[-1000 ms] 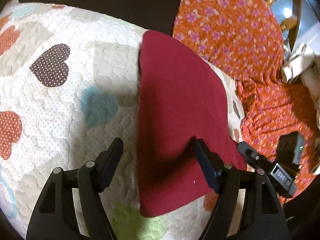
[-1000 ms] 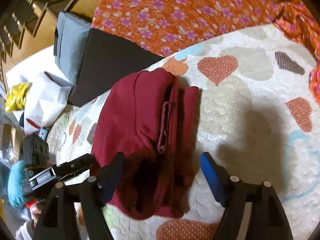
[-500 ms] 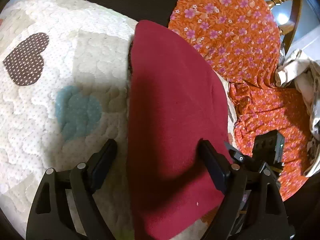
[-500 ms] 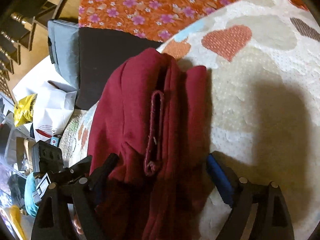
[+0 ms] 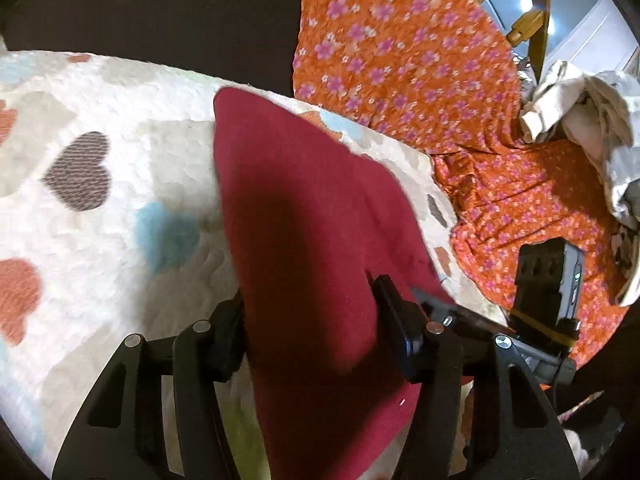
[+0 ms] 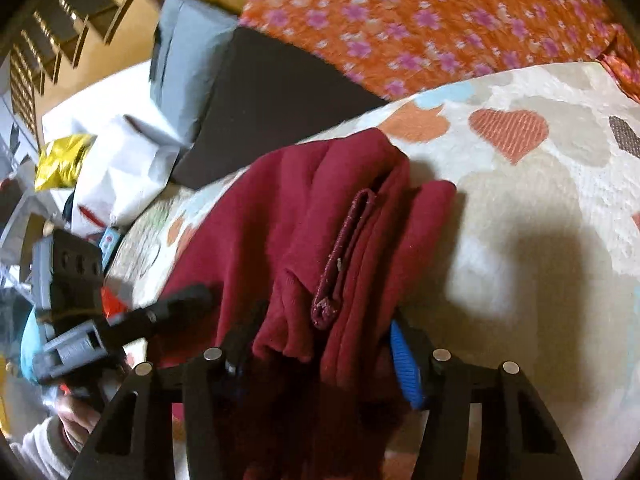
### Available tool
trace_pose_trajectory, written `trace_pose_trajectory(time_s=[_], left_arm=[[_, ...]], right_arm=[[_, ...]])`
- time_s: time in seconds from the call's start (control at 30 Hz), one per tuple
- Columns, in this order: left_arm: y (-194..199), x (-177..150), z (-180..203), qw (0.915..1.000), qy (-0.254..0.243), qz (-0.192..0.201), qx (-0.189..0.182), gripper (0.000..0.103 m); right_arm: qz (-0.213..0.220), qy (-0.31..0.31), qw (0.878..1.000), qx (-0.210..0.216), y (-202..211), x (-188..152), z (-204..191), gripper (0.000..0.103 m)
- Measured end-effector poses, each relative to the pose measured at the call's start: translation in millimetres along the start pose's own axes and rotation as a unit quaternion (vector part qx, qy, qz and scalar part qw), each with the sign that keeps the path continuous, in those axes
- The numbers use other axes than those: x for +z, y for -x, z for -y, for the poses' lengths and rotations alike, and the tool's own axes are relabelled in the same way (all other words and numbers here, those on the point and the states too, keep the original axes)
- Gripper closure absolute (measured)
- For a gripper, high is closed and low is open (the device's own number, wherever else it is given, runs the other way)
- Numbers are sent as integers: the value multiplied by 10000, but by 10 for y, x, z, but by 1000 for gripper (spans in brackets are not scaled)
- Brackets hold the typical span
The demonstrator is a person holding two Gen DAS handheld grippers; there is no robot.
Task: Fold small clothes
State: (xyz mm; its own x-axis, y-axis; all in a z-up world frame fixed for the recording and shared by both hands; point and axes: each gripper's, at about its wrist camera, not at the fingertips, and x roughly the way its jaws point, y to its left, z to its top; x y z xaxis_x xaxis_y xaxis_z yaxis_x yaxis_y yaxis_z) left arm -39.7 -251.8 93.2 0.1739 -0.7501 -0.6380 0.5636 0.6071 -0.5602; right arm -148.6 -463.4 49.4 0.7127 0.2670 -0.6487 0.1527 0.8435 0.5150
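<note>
My left tool point(image 5: 310, 328) and right tool point(image 6: 320, 344) each stand parted around the maroon garment point(image 5: 304, 216), which lies folded on the heart quilt point(image 5: 100, 208), its edges touching both fingers, with bare quilt to either side and orange floral cloth point(image 5: 400, 60) beyond.

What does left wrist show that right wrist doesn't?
Left wrist only: the garment's smooth flat side, a wooden chair, crumpled pale cloth.

Right wrist only: the maroon garment's bunched folds and a hem loop, grey cushion, white bag, yellow packet.

Both: garment on the heart quilt, orange floral fabric, and each view catches the other gripper: right gripper, left gripper.
</note>
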Motion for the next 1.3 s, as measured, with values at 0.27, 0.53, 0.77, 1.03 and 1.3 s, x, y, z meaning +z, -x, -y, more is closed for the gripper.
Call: trace_pose_trajectory(time_s=[0.27,0.53,0.77,1.03,1.3], left_arm=[[414,-880,-252,9926,413,-922,670,45],[971,-939,-38,9918,-87,99,1270,45],[592,-871,56,9848,-498,-178,1652,45],[340,-959,53,9778,-789,-288,1918,34],[331,-989,79,9756,-750,-198,2055,32]], right_arm=[[-932,242,9947,-370,154,-651,-454,45],[-127,623,9950,-775,477,-377,-724,45],[-485,1109,9815,-1483,-133,-233,-742,90],[-489,1043,9818,-1508,-223,-182,-515,90],[-367,1300,9857,-1010,390,-453,-978,88]])
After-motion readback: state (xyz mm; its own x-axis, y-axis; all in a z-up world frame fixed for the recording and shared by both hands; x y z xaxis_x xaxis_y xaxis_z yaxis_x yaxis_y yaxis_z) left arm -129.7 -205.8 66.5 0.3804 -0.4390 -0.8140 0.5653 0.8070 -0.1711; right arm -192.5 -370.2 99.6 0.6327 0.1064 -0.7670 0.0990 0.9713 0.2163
